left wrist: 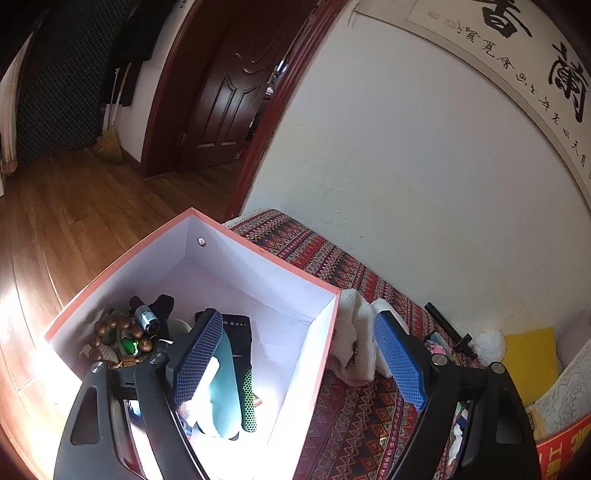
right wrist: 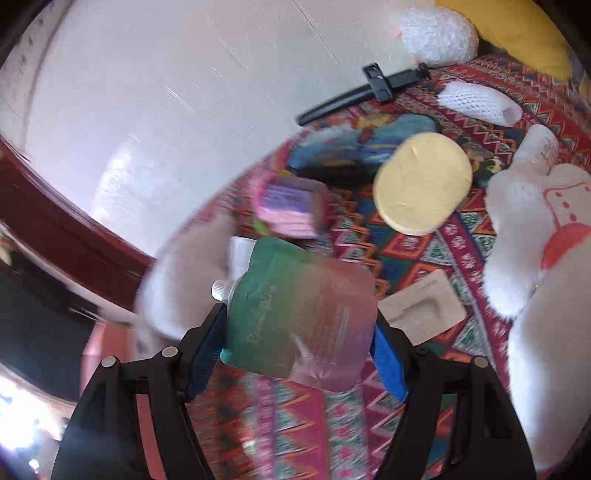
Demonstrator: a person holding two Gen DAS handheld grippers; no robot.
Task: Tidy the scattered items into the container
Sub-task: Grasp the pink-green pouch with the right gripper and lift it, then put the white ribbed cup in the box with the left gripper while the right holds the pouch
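An open pink box with a white inside [left wrist: 255, 291] stands on the patterned cloth and holds wooden beads [left wrist: 122, 332], a small bottle [left wrist: 146, 319], a teal item [left wrist: 223, 391] and other things. My left gripper [left wrist: 299, 354] is open and empty, its left finger over the box and its right finger outside the box wall. My right gripper [right wrist: 295, 332] is shut on a green-to-pink spouted pouch [right wrist: 299, 317] and holds it above the cloth. Scattered on the cloth are a yellow round pad [right wrist: 423, 188], a pink-purple block [right wrist: 290, 205], a blue toy [right wrist: 354, 147] and a beige tray [right wrist: 421, 306].
A white knitted item [left wrist: 356, 332] lies against the box's right wall. A black rod [right wrist: 354, 96] lies by the wall. A white plush toy [right wrist: 546, 229], a white mesh sleeve [right wrist: 476, 101], a bubble-wrap ball [right wrist: 439, 35] and a yellow cushion [left wrist: 530, 363] are nearby. Wooden floor lies left.
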